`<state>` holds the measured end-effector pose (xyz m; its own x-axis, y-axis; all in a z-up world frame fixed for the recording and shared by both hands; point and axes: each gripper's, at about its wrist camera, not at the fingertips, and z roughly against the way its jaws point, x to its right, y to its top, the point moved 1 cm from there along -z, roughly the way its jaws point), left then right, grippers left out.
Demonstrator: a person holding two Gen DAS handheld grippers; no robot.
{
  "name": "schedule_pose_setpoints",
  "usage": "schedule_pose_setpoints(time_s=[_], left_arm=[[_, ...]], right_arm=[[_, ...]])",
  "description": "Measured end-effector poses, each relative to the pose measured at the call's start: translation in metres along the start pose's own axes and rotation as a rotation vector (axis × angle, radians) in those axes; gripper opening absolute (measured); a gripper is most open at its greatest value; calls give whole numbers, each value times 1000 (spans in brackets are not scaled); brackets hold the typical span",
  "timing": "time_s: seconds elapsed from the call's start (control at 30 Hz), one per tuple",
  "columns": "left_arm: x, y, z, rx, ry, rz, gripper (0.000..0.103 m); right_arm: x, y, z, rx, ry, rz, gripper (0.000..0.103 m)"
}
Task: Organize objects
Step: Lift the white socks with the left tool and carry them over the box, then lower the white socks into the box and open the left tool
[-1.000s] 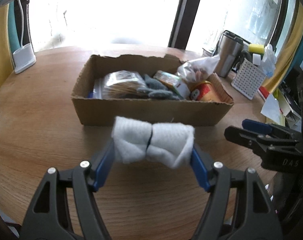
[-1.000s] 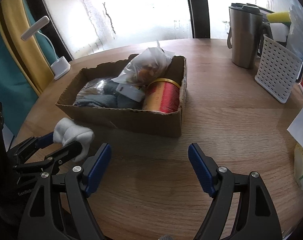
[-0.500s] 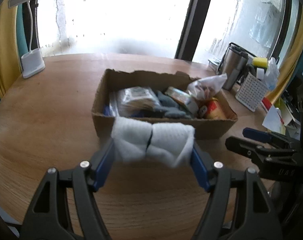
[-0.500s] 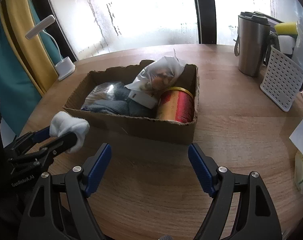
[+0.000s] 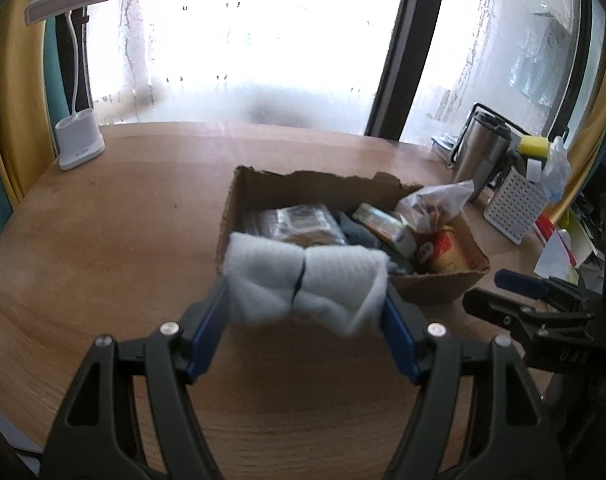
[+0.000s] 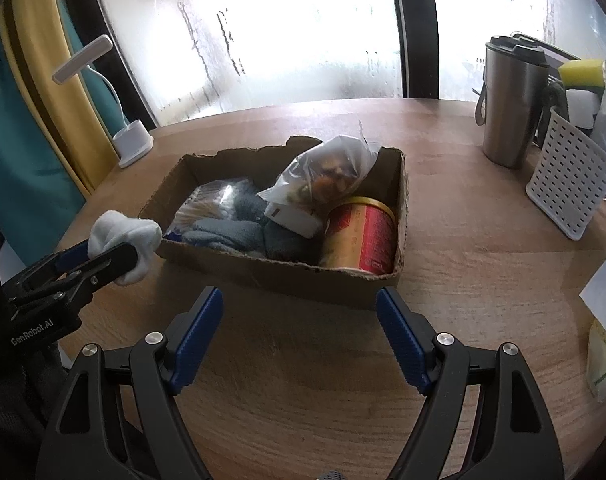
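My left gripper (image 5: 305,312) is shut on a rolled white sock (image 5: 303,282) and holds it in the air above the table, just before the near-left corner of a cardboard box (image 5: 263,188). The sock (image 6: 123,236) and left gripper also show in the right wrist view, beside the box (image 6: 287,276). The box holds a red can (image 6: 363,236), a clear snack bag (image 6: 327,172), grey socks (image 6: 239,228) and a wrapped packet (image 5: 303,224). My right gripper (image 6: 299,340) is open and empty, in front of the box.
A white desk lamp (image 5: 79,136) stands at the table's far left. A steel tumbler (image 6: 511,104), a white perforated basket (image 6: 571,184) and a yellow sponge (image 6: 583,72) stand at the right. Papers (image 5: 559,248) lie at the right edge.
My left gripper has risen and moved back with the sock, so the box looks smaller and further right. The right gripper has also risen a little and stays open.
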<state>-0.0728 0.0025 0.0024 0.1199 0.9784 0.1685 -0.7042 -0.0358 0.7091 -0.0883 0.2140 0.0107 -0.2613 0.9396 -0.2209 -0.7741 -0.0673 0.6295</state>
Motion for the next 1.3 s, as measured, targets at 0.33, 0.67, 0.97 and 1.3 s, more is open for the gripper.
schedule_pose_setpoints(time_s=[0.33, 0.67, 0.97, 1.3], left_arm=[[0, 12, -7, 7, 2, 3, 72], [4, 18, -21, -3, 3, 8, 72], [7, 21, -39, -36, 12, 2, 72], [8, 18, -58, -85, 25, 0, 72]], right_arm=[[2, 11, -3, 8, 5, -2, 82], [11, 17, -10, -2, -3, -9, 82], [16, 22, -15, 3, 1, -17, 82], [18, 24, -15, -1, 0, -15, 82]])
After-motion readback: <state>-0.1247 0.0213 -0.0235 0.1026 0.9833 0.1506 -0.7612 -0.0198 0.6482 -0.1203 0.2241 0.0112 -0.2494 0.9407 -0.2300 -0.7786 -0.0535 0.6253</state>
